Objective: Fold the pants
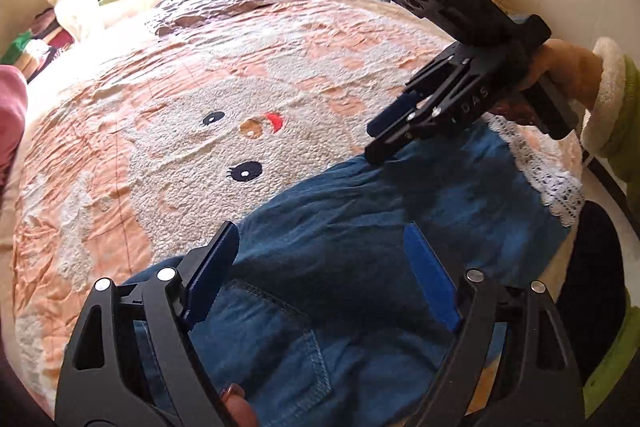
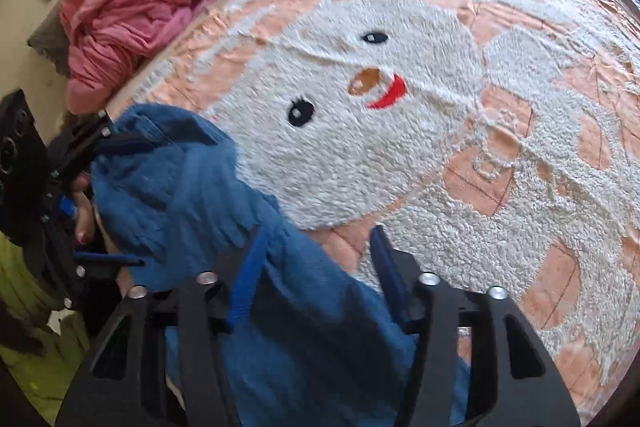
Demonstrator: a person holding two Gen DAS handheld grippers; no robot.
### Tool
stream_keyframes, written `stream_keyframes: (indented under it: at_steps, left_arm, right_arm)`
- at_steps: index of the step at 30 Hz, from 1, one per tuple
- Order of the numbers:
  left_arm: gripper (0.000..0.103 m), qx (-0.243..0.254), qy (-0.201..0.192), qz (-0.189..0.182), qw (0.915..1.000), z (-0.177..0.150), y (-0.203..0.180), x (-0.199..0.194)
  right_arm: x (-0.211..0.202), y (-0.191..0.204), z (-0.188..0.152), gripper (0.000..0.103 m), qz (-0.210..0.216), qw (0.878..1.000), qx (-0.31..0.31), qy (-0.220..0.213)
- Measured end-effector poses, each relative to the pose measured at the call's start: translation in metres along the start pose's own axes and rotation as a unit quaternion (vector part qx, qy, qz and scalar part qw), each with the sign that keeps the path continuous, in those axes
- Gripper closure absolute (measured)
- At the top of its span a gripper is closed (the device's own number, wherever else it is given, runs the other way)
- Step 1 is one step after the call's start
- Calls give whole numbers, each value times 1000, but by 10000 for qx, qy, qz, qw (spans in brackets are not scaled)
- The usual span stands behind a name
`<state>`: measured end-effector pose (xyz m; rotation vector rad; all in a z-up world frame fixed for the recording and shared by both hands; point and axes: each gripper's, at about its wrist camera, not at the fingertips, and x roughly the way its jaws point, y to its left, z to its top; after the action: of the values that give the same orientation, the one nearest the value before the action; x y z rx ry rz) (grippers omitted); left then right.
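Peach bedspread [image 1: 168, 131] with a plush animal face is spread beneath both claws. Left claw [image 1: 320, 275] is held open over the blue pants [image 1: 352, 235]; right claw [image 2: 316, 267], at 2 o'clock in the left view, is likewise spread above them.

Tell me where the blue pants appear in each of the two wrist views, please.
Left wrist view: the blue pants fill the lower centre and right, under the left gripper.
Right wrist view: the pants lie at the lower left, running between the right gripper's fingers.
Shared landmark: the red mouth on the bedspread.
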<state>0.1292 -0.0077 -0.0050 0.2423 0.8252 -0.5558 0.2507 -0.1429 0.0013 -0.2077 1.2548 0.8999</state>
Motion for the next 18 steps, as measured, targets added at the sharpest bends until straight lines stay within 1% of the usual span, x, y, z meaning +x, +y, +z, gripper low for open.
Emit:
stream_keyframes:
  at_steps: [1, 3, 5, 8, 9, 10, 11, 12, 13, 14, 15, 16, 18]
  left_arm:
    - [25, 17, 71, -4, 10000, 1, 5, 7]
    - [25, 22, 168, -20, 9999, 4, 12, 16]
    - [25, 138, 201, -160, 9996, 7, 13, 23]
    - [26, 507, 248, -286, 9980, 10, 1, 36]
    - [26, 597, 256, -352, 9973, 11, -3, 41]
    - [37, 629, 287, -443, 9966, 9, -5, 45]
    - [56, 636, 319, -566, 9959, 7, -8, 46]
    - [60, 636, 303, -628, 9955, 2, -11, 45]
    - [68, 669, 260, -619, 9955, -5, -14, 41]
    - [76, 697, 283, -634, 9951, -13, -17, 38]
    - [80, 685, 289, -610, 9954, -19, -18, 36]
    - [83, 659, 297, -623, 9954, -26, -20, 33]
    - [85, 610, 261, -647, 9957, -36, -20, 27]
  right_arm:
    - [4, 2, -7, 93, 99, 9999, -75, 110]
    - [-10, 17, -25, 94, 143, 9986, -487, -157]
    - [-25, 32, -45, 94, 347, 9962, -711, -377]
    - [-34, 52, -74, 94, 491, 9931, -938, -503]
    - [-33, 60, -76, 94, 498, 9927, -986, -490]
    - [-30, 66, -78, 94, 509, 9923, -1031, -458]
    - [-27, 73, -84, 94, 396, 9920, -1129, -398]
    - [-20, 81, -84, 91, 270, 9914, -1227, -361]
    - [-17, 86, -88, 90, 252, 9908, -1293, -300]
    - [-14, 88, -91, 86, 287, 9908, -1299, -231]
    - [-11, 88, -92, 77, 335, 9915, -1248, -170]
    - [-12, 86, -90, 73, 471, 9923, -1132, -157]
    - [-18, 79, -83, 55, 810, 9930, -808, -299]
